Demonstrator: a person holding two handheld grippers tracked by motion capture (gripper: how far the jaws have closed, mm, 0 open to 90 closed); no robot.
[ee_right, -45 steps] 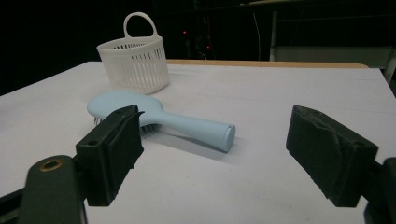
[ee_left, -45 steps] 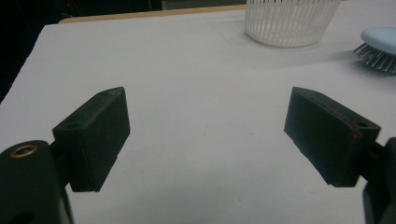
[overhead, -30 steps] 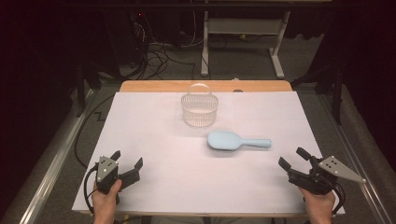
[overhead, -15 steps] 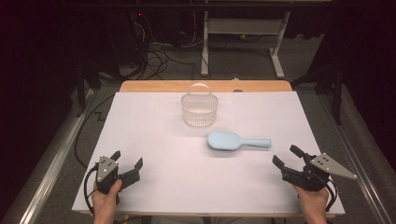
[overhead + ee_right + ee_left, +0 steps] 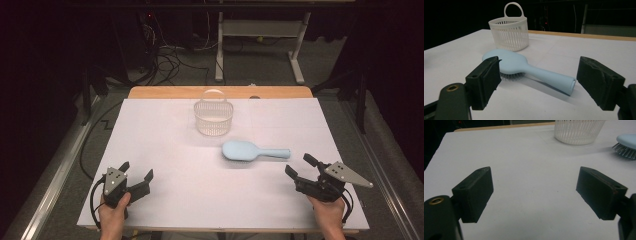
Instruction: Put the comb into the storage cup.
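High view: hairbrush (image 5: 255,150) lies just beside basket (image 5: 214,116), not yet lifted.
Right gripper (image 5: 301,167): jaws wide, empty, near handle.
Left gripper (image 5: 136,174): jaws wide, empty.

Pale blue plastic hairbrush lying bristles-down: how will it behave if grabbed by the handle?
The pale blue plastic hairbrush looks rigid, so it probably won't flex. Its handle is smooth and rounded, so it may slip or twist between flat pads. The wider head likely makes it head-heavy, prone to droop. Bristles down, it seems unlikely to roll.
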